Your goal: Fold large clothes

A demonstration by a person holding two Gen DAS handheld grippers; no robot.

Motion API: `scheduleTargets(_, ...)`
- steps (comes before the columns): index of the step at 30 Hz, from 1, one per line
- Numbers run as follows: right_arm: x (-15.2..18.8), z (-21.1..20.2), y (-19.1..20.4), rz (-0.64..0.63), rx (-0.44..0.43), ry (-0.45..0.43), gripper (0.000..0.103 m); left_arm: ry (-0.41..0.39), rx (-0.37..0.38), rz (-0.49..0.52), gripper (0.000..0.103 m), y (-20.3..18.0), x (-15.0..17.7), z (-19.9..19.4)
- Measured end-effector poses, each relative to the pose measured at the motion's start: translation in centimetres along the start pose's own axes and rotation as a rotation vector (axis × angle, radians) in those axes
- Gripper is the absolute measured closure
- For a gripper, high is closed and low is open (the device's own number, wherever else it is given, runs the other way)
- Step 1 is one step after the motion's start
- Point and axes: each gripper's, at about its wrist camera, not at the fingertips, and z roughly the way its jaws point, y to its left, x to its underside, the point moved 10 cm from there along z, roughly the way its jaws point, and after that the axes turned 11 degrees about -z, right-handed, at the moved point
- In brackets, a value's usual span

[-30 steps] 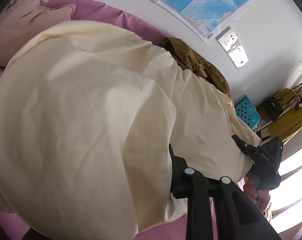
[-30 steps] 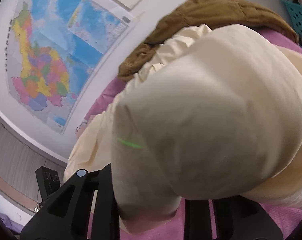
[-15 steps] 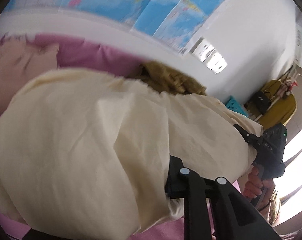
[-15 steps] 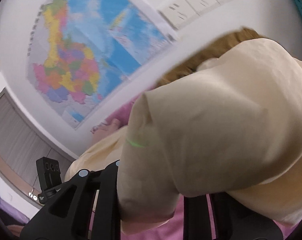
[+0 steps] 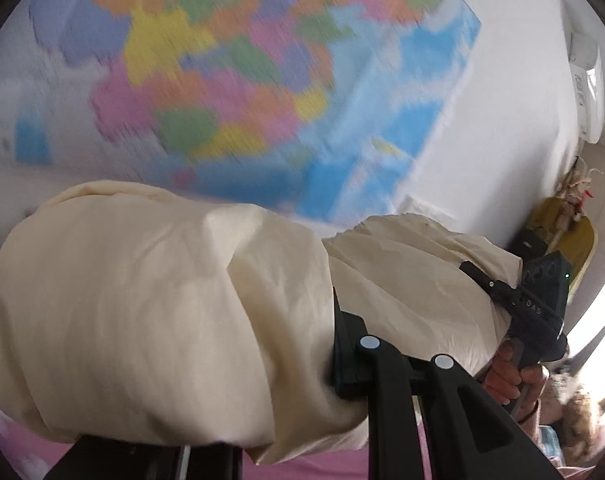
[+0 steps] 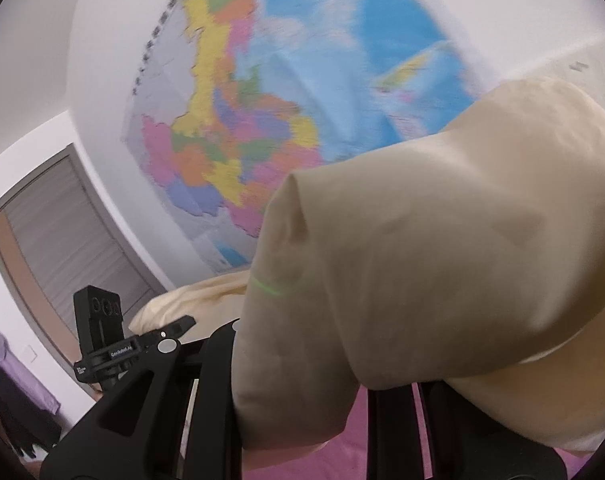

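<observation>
A large cream garment (image 5: 150,304) hangs lifted in the air and bulges over both grippers; it also fills the right wrist view (image 6: 434,264). My left gripper (image 5: 302,408) is shut on one edge of it, its fingertips buried in the cloth. My right gripper (image 6: 302,412) is shut on another edge, also covered by cloth. In the left wrist view the right gripper (image 5: 538,312) shows at the right, held by a hand. In the right wrist view the left gripper (image 6: 114,352) shows at the lower left.
A coloured wall map (image 5: 230,80) fills the wall ahead and also shows in the right wrist view (image 6: 262,100). Pink bedding (image 5: 310,468) lies below. A grey door (image 6: 62,248) is at the left. A yellow object (image 5: 562,236) stands at the right.
Both grippers have risen and tilted upward with the garment, lifting it off the bed. The brown garment, sockets and most of the bed have dropped out of view; the map now fills the background.
</observation>
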Motion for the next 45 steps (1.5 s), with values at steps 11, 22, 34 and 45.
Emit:
scheduleTargets(11,-0.8,18.1,6.4,-0.04,-0.149,0.061,0.084,-0.164,-0.293,-0.04,0.085,14.1,-11.1,-2.7)
scheduleTargets(22,8.8,30.0,10.3,-0.119,-0.17,0.228,0.084,-0.259,-0.47,-0.114,0.085,29.9,-13.0,-3.6)
scheduleTargets(34,19.3,30.7,8.4,-0.039,-0.193,0.502,0.059,-0.139,-0.527,-0.372,0.072,43.8,-3.6,-1.3)
scheduleTargets(45,17.1,21.6,4.9,-0.031,-0.2,0.499,0.039,-0.103,-0.621,-0.373,0.063,43.9,-3.2,-1.7)
